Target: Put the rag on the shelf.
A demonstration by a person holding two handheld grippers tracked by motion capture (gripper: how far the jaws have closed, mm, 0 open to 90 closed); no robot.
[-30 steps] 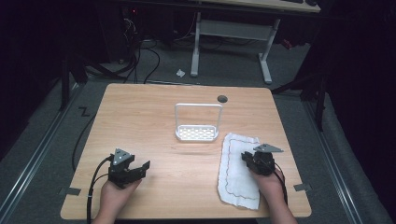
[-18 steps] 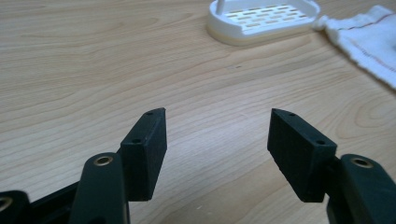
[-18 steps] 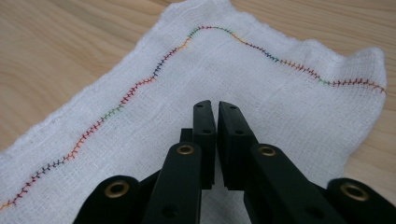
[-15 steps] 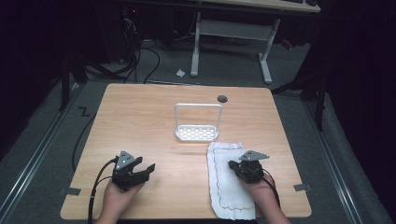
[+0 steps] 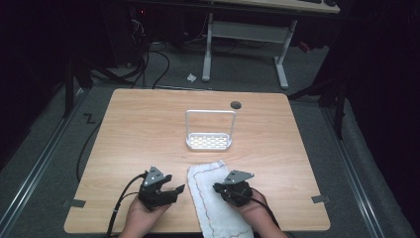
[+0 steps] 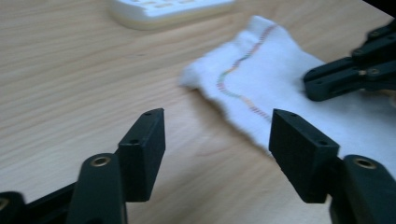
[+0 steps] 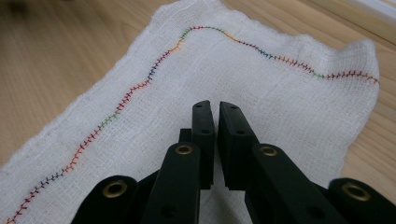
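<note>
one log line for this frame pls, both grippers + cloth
left gripper: open, jaws just closing a little, nothing between, beside cloth edge | right gripper: shut, on white cloth | rack: behind cloth, untouched

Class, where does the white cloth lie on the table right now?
In the high view the cloth lies at the table's near edge, between both grippers, just before the white rack.

Both forearms are coming in from the near edge of the table. The black two-jaw left gripper is hanging low over the surface, its jaws standing wide apart with nothing between them, having just been closing a little. The black two-jaw right gripper is sitting close beside it, pointing toward it, its jaws pressed nearly together, pads almost touching.
</note>
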